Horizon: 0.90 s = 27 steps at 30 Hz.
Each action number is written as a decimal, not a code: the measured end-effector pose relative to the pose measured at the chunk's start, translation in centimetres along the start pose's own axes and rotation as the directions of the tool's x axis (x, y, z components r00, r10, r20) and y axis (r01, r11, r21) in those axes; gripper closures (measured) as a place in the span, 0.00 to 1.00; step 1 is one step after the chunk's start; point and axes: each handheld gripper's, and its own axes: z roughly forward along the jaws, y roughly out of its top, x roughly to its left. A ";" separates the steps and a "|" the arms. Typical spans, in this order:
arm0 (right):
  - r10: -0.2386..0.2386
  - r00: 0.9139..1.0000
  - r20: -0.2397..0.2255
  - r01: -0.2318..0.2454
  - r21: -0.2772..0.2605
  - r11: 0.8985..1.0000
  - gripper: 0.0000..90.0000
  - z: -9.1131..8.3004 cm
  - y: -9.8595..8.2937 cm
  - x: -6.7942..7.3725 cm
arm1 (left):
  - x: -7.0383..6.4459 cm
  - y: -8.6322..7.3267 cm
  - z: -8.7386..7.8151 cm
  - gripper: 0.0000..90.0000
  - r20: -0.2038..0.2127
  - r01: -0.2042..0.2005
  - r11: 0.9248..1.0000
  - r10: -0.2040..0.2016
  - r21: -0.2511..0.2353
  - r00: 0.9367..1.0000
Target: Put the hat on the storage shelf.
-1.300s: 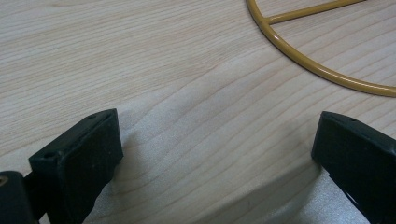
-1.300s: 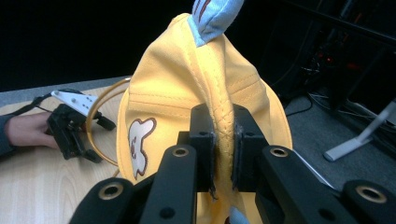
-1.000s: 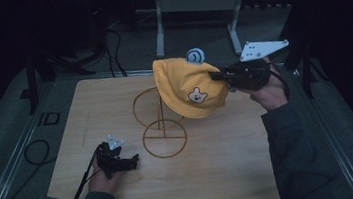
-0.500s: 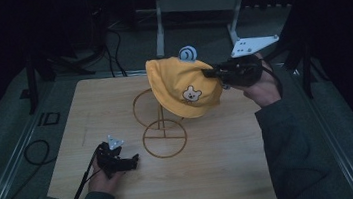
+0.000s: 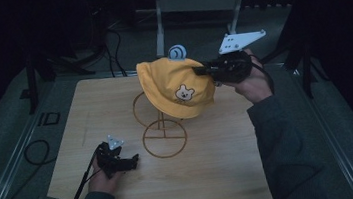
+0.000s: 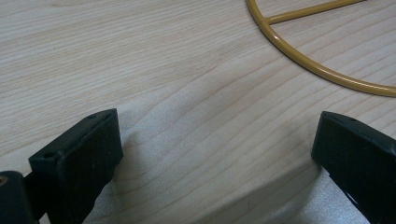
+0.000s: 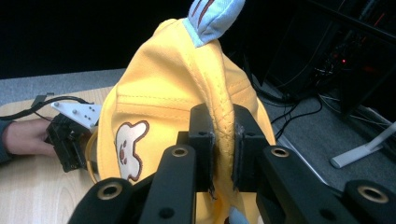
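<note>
Fabric of the yellow hat (image 5: 175, 87) sat pinched in the right gripper (image 5: 201, 70) in the upper middle of the high view, held up over the gold wire stand (image 5: 160, 126), with the hat's bear patch facing the camera and a small blue ear poking up at its top. The stand's round base ring lay on the wooden worktop (image 5: 223, 169) just below the hat, and its upper loop showed partly behind the brim. At lower left the left gripper (image 5: 133, 159) rested low on the worktop, well apart from the hat. In the left gripper view the two black jaws stood wide apart with bare wood between them and a curve of the stand's base ring (image 6: 303, 56) at upper right; nothing was held. In the right gripper view the jaws were closed narrow on a fold of the hat (image 7: 177, 107) at frame centre, the blue ear (image 7: 212, 18) at the top. Judging by this, the hat was lifted and brought near the stand, but whether it hung on the loop yet could not be told; seating and release seemed left.
</note>
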 end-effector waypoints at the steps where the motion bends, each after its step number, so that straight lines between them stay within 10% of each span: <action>1: -0.004 1.000 0.000 0.004 0.005 1.000 0.90 0.2 0.2 0.0 | 0.0 0.0 0.0 0.02 0.000 0.000 1.000 0.000 0.000 1.000; 27: -0.098 0.995 -0.027 0.100 0.105 0.989 0.86 7.7 3.0 3.7 | 0.0 0.0 0.0 0.02 -0.001 0.005 1.000 -0.005 -0.005 1.000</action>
